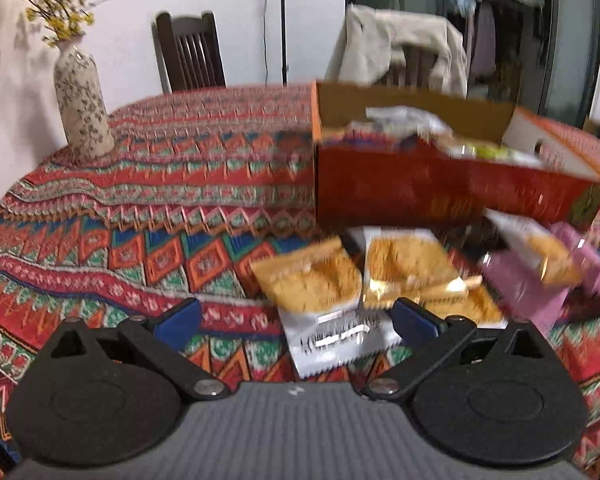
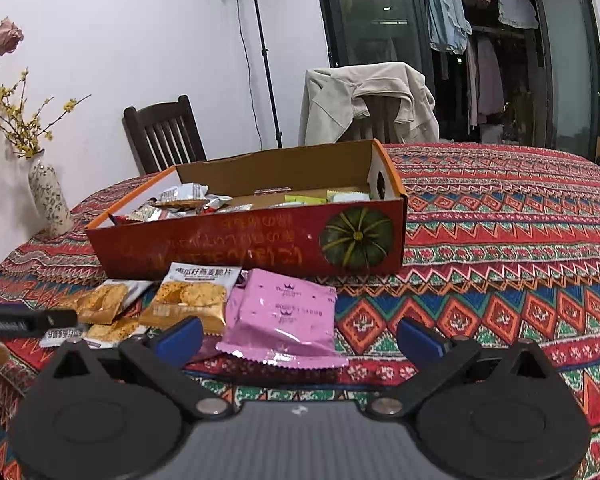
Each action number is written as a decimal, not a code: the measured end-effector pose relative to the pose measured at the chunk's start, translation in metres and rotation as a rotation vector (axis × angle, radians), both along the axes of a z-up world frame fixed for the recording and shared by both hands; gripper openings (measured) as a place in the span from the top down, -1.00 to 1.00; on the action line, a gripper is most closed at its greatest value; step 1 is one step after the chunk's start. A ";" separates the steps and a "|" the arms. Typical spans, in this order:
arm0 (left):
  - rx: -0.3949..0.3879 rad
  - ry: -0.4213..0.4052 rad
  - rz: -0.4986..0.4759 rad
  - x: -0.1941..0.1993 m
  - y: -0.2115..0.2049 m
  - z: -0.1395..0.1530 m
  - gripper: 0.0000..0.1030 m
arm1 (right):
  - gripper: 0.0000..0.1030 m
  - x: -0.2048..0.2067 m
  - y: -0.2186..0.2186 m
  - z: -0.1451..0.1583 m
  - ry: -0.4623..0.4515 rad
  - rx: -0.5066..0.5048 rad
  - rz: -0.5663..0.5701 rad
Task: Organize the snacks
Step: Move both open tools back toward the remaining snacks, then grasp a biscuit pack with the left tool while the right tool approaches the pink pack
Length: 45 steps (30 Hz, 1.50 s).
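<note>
Only the right view shows the pink packet [image 2: 282,320] sharply; both grippers' jaws gape empty.

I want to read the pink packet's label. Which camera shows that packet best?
The right wrist view: the pink packet lies sharp, whole and close ahead, just before the box. In the left wrist view it sits blurred at the right edge, partly covered by an orange packet.

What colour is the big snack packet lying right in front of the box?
Pink, with a shiny foil look: the snack packet shows best in the right wrist view.
</note>
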State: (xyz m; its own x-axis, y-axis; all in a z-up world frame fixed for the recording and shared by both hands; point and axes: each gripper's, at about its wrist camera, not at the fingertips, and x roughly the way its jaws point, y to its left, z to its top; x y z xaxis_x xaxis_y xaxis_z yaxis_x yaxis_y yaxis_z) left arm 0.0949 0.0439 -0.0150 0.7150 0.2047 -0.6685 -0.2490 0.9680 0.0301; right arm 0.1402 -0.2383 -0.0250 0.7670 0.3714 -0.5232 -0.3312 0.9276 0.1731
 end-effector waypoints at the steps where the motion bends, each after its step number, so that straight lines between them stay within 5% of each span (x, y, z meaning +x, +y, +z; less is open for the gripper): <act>1: -0.010 0.015 0.002 0.003 0.000 -0.002 -1.00 | -1.00 0.000 0.000 0.000 0.002 0.001 -0.002; 12: -0.032 0.019 0.093 0.022 0.002 -0.006 -0.95 | -1.00 -0.005 0.001 -0.005 0.014 0.004 0.009; 17: -0.024 -0.017 0.085 0.012 0.003 -0.001 -0.25 | -1.00 -0.003 0.004 -0.008 0.021 0.002 0.015; 20: -0.049 -0.035 0.074 0.007 0.008 0.001 -0.03 | -1.00 -0.002 0.005 -0.009 0.025 -0.002 0.016; 41: -0.056 -0.324 -0.052 -0.023 -0.010 0.036 0.02 | -1.00 0.015 0.019 0.012 -0.013 -0.024 0.015; 45: -0.042 -0.348 -0.071 -0.020 -0.015 0.028 0.02 | -0.82 0.029 0.021 0.002 0.031 -0.023 -0.002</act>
